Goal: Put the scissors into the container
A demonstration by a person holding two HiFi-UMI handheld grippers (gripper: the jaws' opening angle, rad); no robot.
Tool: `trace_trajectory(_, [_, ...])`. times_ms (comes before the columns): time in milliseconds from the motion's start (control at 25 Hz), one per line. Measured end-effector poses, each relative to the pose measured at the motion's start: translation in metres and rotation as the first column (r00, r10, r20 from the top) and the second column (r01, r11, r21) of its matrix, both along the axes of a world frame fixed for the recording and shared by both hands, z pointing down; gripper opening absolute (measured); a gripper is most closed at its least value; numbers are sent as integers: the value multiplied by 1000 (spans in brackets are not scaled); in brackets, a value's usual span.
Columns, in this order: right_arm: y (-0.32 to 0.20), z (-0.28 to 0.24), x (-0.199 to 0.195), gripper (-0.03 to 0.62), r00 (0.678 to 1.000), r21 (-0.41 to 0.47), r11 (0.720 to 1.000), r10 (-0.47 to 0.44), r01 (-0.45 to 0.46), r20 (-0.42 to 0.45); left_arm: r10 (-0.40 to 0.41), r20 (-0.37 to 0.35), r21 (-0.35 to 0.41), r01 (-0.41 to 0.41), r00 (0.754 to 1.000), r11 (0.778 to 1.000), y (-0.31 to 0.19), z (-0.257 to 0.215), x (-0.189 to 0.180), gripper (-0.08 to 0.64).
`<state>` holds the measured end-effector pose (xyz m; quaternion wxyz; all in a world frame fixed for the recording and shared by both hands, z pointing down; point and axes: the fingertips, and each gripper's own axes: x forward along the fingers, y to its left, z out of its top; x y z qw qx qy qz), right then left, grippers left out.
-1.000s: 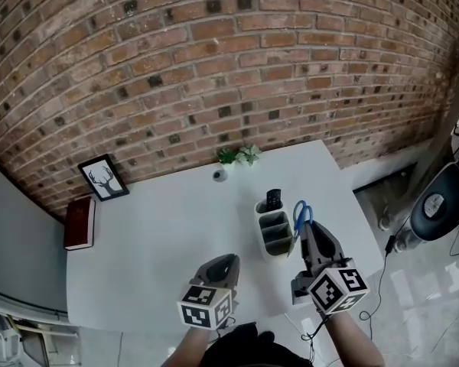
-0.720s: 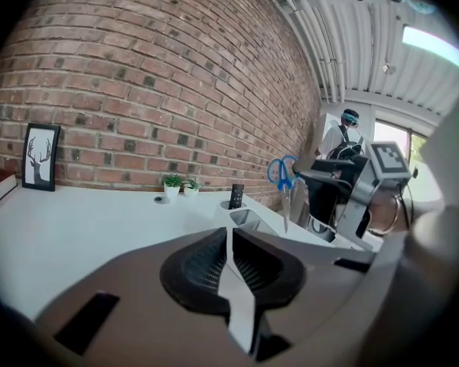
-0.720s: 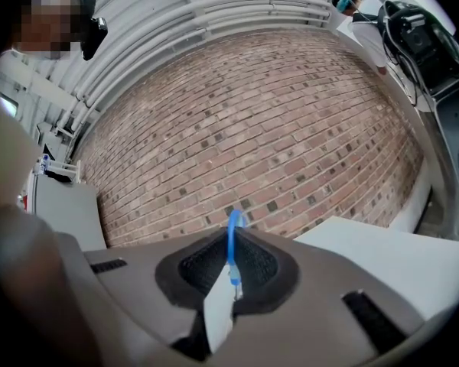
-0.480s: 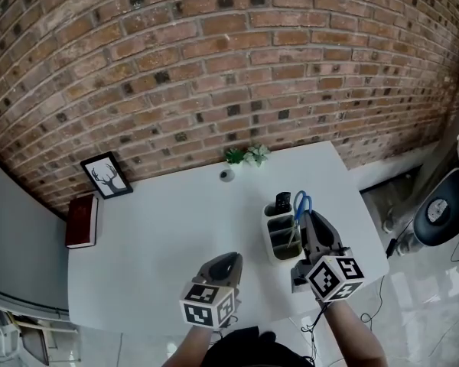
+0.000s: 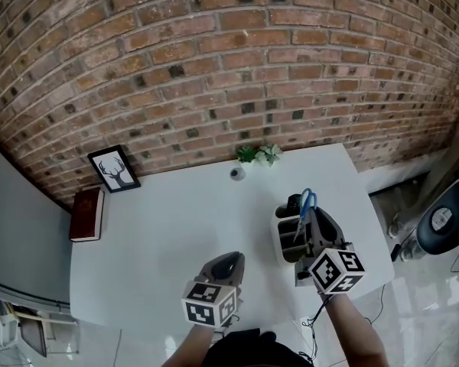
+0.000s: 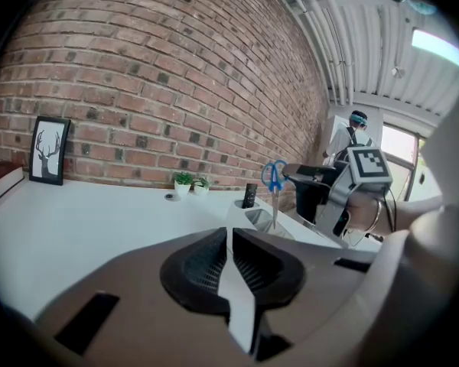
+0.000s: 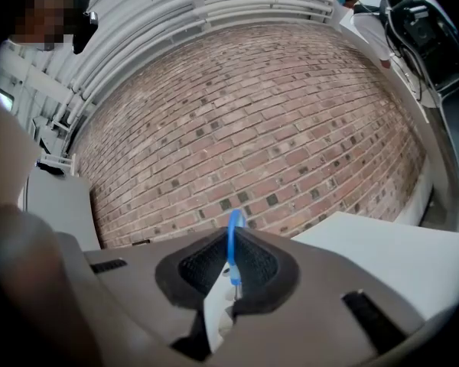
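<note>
The left tool (image 5: 226, 260) hovers over the near edge of the table (image 5: 168, 220), its jaws pressed together on nothing. To its right stands the white container (image 5: 281, 222), on the near right part of the table. The scissors (image 5: 307, 201) hang upright over it, blue loops up and blades pointing down into one of its compartments; how deep they reach cannot be told. The right tool (image 5: 310, 219) is clamped on the blue handle. The scissors look light and stiff. Their smooth metal blades would likely slip, so the plastic handle looks like the safer place to grip.
</note>
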<state>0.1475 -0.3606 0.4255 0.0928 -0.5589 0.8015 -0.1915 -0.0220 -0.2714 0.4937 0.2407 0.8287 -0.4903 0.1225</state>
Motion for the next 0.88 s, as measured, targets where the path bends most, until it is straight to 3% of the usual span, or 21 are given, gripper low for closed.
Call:
trace_trajectory(320, [-5, 20, 2, 26, 999, -28, 1000, 8, -9, -32, -5, 0, -11, 5, 1000, 1000, -1, 4, -2, 28])
trace_trajectory(600, [-1, 42, -1, 26, 991, -49, 999, 1, -8, -135, -8, 0, -20, 8, 1000, 1000, 2, 7, -5, 28])
trace_trajectory(880, [9, 56, 0, 26, 987, -75, 997, 6, -18, -158, -2, -3, -32, 2, 1000, 999, 8, 12, -3, 28])
